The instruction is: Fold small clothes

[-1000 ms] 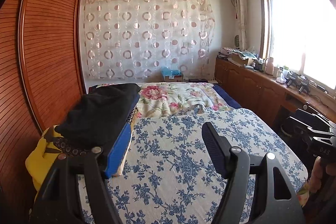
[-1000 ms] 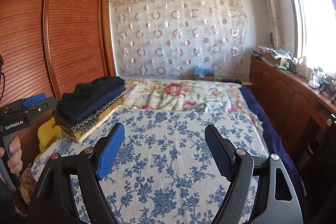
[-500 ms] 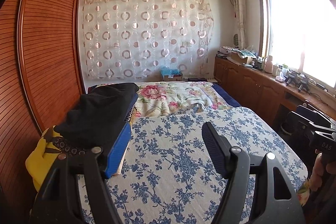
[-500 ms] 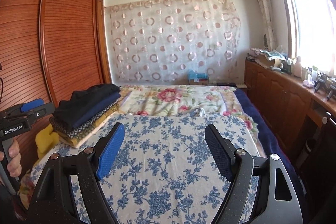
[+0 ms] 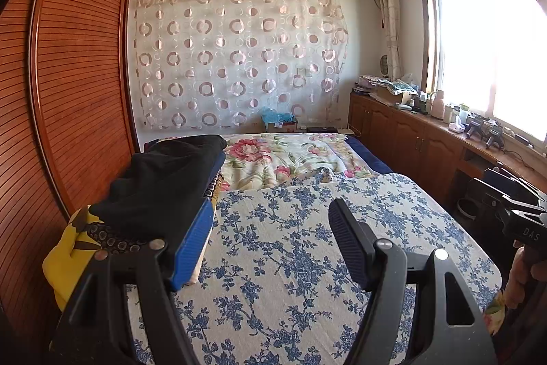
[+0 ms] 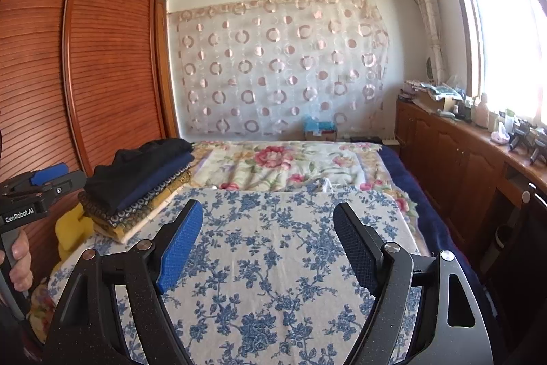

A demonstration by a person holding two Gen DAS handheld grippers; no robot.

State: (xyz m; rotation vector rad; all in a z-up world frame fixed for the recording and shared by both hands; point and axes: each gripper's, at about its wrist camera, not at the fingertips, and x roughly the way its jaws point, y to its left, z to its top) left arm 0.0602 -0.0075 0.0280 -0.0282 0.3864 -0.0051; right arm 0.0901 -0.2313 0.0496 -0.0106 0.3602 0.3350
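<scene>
A stack of folded clothes (image 6: 136, 187) lies on the left side of the bed, black and navy pieces on top, patterned ones below; in the left wrist view the stack (image 5: 160, 190) sits just beyond the left finger. My left gripper (image 5: 270, 228) hangs open over the blue-flowered bedspread (image 5: 307, 245) with nothing between its fingers. My right gripper (image 6: 268, 231) is open too, empty, above the same bedspread (image 6: 273, 262). The other gripper's body shows at each view's edge, held by a hand (image 6: 18, 259).
A wooden wardrobe (image 6: 85, 74) runs along the left of the bed. Low wooden cabinets (image 5: 427, 146) with clutter stand under the window on the right. A pink-flowered quilt (image 6: 283, 163) covers the far bed half. A yellow item (image 5: 65, 259) lies under the stack.
The right wrist view has shifted slightly, with the room sitting a little lower in frame. The left gripper has stayed put. Both grippers' jaws are unchanged.
</scene>
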